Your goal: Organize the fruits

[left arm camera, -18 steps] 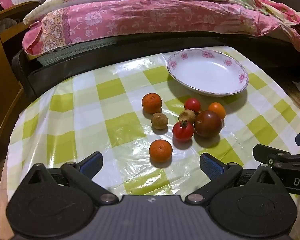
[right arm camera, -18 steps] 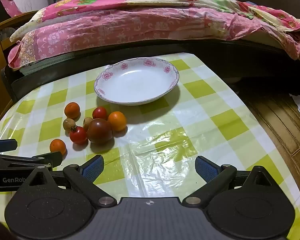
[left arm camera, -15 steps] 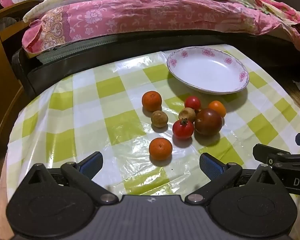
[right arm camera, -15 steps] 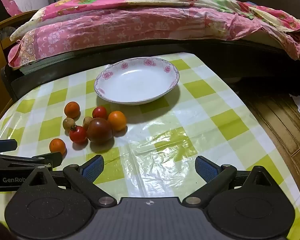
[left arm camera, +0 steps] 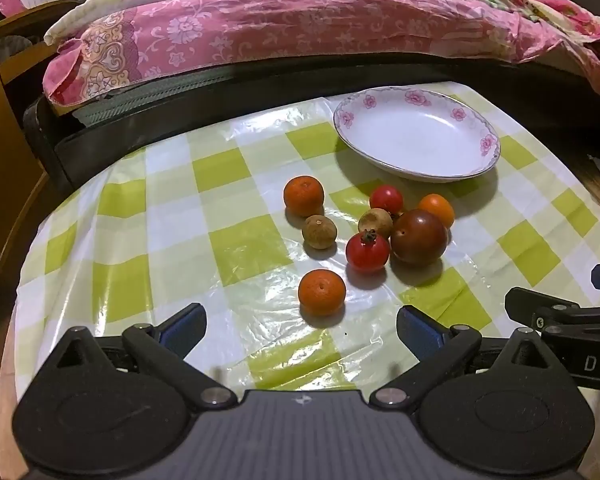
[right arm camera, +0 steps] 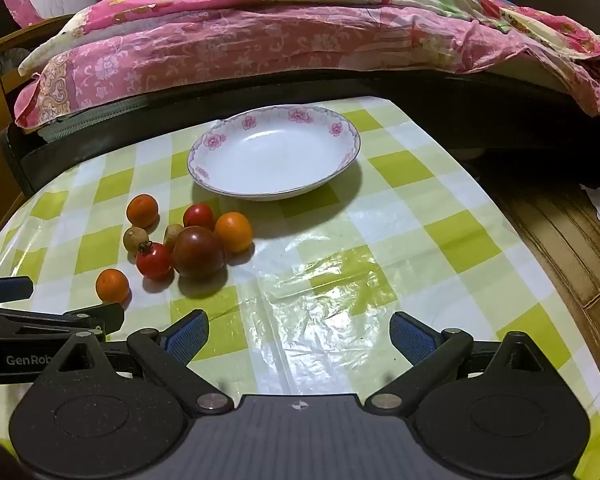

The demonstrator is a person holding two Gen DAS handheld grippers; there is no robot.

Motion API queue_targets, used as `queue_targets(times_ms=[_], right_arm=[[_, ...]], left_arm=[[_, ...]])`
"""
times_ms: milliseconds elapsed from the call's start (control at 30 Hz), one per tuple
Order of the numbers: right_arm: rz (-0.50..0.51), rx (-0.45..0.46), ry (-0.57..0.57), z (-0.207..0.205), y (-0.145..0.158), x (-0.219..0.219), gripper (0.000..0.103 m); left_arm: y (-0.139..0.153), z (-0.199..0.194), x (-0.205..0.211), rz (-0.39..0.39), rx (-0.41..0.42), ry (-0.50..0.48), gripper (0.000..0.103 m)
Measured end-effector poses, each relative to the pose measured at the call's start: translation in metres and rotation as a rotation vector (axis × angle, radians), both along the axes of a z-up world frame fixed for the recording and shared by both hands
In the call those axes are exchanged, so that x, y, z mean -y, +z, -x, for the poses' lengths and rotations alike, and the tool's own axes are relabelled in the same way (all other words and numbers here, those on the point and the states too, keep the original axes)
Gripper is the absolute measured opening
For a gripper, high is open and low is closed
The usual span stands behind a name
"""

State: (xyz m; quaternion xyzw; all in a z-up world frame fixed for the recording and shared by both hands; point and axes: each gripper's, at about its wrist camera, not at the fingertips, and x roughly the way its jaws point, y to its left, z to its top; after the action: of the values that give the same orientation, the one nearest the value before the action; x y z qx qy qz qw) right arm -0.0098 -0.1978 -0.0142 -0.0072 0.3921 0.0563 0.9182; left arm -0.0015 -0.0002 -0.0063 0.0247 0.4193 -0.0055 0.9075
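Left gripper [left arm camera: 300, 326] and right gripper [right arm camera: 299, 330], jaws apart and empty. The nearest orange [left arm camera: 322, 292] appears light, firm and round; it likely rolls, so grasp across its widest middle. Plate [left arm camera: 480, 160] holds nothing.

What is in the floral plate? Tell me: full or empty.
Empty. The floral plate shows a bare white basin; all the fruits, including the dark tomato, lie beside it on the tablecloth.

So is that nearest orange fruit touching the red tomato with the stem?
Apart. In the left wrist view, a strip of checked tablecloth shows between the nearest orange fruit and the red stemmed tomato.
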Motion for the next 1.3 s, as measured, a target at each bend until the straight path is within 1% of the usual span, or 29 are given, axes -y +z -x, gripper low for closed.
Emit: queue_targets(times_ms=[1300], right_arm=[[0.004, -0.009, 0.003, 0.0005, -0.0017, -0.0022, 0.093]], left_arm=[[-0.0004, -0.0007, 0.0028, -0.005, -0.007, -0.003, 0.103]])
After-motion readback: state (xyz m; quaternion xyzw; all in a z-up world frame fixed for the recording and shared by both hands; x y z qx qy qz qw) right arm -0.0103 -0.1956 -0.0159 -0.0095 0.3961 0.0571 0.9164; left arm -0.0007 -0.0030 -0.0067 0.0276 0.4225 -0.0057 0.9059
